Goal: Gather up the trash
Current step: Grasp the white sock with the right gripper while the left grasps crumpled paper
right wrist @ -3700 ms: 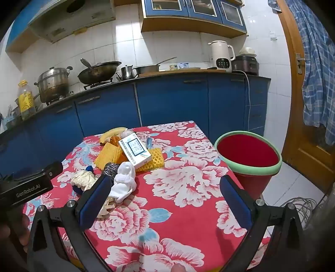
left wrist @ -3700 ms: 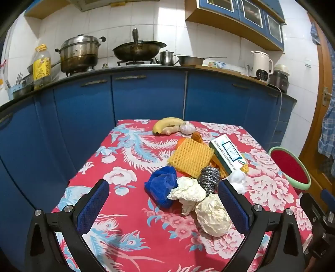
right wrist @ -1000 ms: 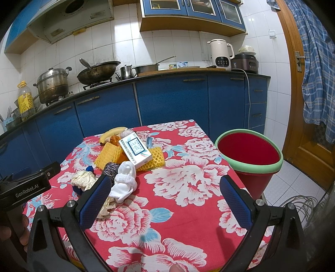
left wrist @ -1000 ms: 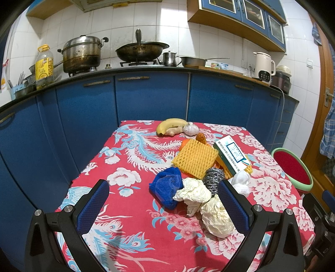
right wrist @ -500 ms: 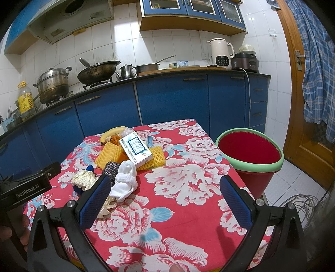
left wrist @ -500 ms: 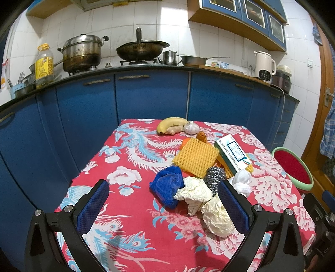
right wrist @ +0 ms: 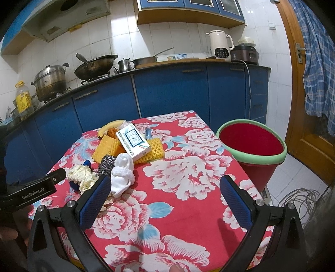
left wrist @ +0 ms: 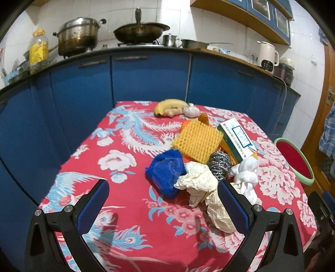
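Two paper wads point(left wrist: 196, 177), one banana point(left wrist: 169, 104)

Walls: white tiles point(right wrist: 188, 39), glossy with reflected light.
Cabinets: blue base cabinets point(left wrist: 146, 79) along the wall under a dark counter point(right wrist: 171, 63); blue glass-front wall cupboards point(right wrist: 188, 4) above.
Floor: pale tiles point(right wrist: 293, 175).
Door: wooden door point(right wrist: 301, 117) on the right, a plaid shirt point(right wrist: 318, 69) hanging on it.
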Action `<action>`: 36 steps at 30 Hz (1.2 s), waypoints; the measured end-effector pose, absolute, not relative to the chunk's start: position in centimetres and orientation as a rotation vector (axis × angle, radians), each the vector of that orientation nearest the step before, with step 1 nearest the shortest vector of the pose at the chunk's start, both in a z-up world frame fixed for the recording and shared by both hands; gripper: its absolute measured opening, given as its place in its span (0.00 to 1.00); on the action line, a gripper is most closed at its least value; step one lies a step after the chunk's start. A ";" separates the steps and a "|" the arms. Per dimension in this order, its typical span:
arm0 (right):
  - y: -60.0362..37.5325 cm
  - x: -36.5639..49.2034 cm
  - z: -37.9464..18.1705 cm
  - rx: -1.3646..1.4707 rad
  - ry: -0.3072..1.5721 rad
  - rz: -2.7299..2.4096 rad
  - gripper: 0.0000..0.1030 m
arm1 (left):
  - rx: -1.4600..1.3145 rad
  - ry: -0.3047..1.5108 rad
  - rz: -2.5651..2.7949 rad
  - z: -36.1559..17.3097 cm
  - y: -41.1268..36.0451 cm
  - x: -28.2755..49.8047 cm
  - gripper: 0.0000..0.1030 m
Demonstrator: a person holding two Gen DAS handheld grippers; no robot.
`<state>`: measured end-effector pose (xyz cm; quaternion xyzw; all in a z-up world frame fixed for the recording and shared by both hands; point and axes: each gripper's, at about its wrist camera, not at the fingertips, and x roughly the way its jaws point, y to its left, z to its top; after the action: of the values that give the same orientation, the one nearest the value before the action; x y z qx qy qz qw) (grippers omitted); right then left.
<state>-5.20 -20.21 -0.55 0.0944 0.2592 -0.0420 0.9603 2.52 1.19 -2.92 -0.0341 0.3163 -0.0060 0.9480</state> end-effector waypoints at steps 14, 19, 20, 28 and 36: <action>-20.8 -4.0 -1.7 0.217 0.580 -0.083 0.99 | -0.110 0.770 -0.202 -4.8 -0.7 6.2 0.57; -20.9 -3.8 -1.9 0.221 0.589 -0.080 0.99 | -0.097 0.788 -0.245 -5.3 -1.4 6.4 0.38; -20.8 -3.7 -1.9 0.220 0.589 -0.078 0.99 | -0.095 0.785 -0.251 -5.2 -1.5 6.4 0.35; -20.2 -2.7 -1.4 0.196 0.609 -0.037 0.99 | -0.101 0.758 -0.273 -4.1 -1.1 5.7 0.33; -17.7 0.2 -1.1 0.157 0.653 0.059 0.99 | -0.093 0.711 -0.273 -2.3 -0.5 5.0 0.33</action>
<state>0.17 -17.65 -1.10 0.0771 0.3204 0.0290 0.9437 4.99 -0.51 -2.26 -0.0453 0.3470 -0.1332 0.9273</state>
